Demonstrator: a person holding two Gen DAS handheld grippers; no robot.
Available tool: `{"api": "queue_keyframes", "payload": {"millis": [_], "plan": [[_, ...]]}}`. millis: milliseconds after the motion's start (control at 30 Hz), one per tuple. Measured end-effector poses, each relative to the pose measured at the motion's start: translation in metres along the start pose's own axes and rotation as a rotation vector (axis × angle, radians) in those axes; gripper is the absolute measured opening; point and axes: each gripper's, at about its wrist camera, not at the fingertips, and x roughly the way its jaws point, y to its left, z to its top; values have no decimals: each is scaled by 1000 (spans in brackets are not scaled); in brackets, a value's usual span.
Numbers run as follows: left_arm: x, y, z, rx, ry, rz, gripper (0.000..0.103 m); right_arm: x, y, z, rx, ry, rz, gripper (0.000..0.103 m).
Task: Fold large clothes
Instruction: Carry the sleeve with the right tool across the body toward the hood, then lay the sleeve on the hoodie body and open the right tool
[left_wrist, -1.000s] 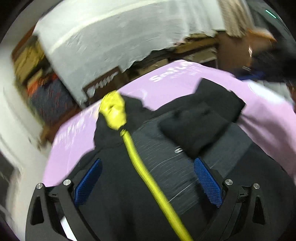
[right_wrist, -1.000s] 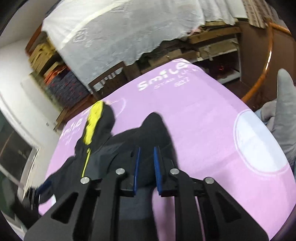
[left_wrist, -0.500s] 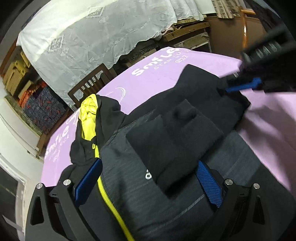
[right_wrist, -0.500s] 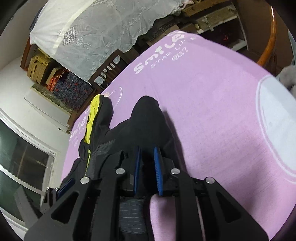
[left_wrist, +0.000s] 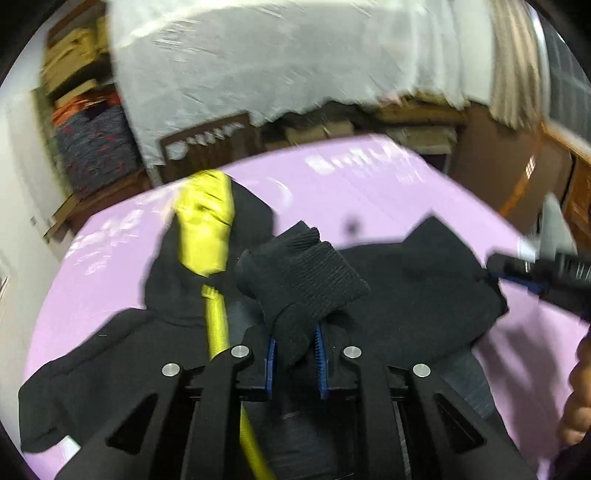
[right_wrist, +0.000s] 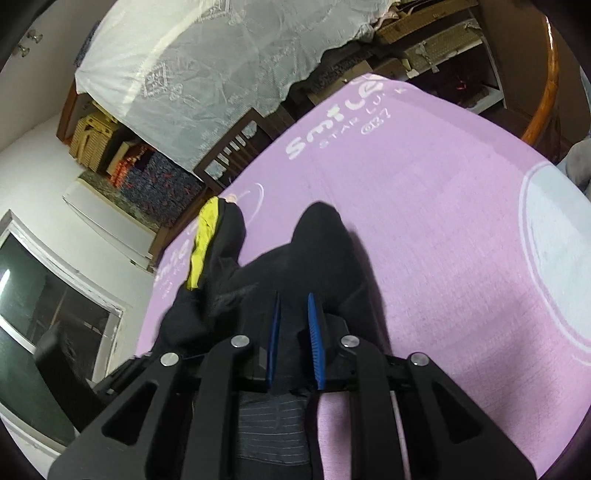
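Note:
A black jacket (left_wrist: 413, 295) with a yellow zip and yellow hood lining (left_wrist: 207, 225) lies on the pink cloth (left_wrist: 362, 192). My left gripper (left_wrist: 294, 332) is shut on the jacket's ribbed black cuff (left_wrist: 306, 273), held up above the jacket's body. My right gripper (right_wrist: 293, 314) is shut on the black fabric at the jacket's right edge (right_wrist: 321, 251); it also shows at the right of the left wrist view (left_wrist: 517, 280). The hood lining shows in the right wrist view (right_wrist: 203, 240).
A wooden chair (right_wrist: 236, 147) and a white lace-covered shelf (right_wrist: 221, 62) stand beyond the pink cloth's far edge. A white circle (right_wrist: 554, 236) is printed on the cloth at the right. A curved wooden rail (right_wrist: 546, 77) stands at the far right.
My left gripper was open over the jacket and has now shut on the ribbed cuff and lifted it. My right gripper stays shut on the jacket's right edge.

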Motion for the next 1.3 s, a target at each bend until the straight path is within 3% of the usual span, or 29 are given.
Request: {"api": "queue_keyframes", "payload": {"millis": [167,400,467,533,633,767,900,967,1067,1167,1233,1300], "plan": [[-21,38,-9,-63,-26,49,17,5,9,-5,-49,11,-30,16],[-10,81,-51,-131,59,127,17,26,26,-20,-146,87,-65,15],[-4,88,-61,-134,95,141,22,30,28,-23,-169,102,-73,15],[1,95,-65,-147,125,154,42,40,31,-28,-211,144,-125,14],[-4,110,-69,-208,122,159,52,53,27,-35,-249,182,-223,11],[-20,141,-71,-323,97,194,57,54,27,-36,-268,193,-244,10],[-26,175,-77,-432,116,280,57,54,30,-38,-289,192,-264,9],[-27,180,-78,-467,130,228,57,52,30,-37,-287,191,-268,10],[-30,158,-70,-383,130,153,57,41,28,-32,-251,150,-259,12],[-33,123,-54,-250,111,96,57,24,37,-23,-243,78,-175,12],[-29,103,-41,-186,98,65,63,28,49,-13,-234,101,-104,12],[-20,92,-33,-157,89,54,64,44,67,-3,-260,135,-100,12]]}}
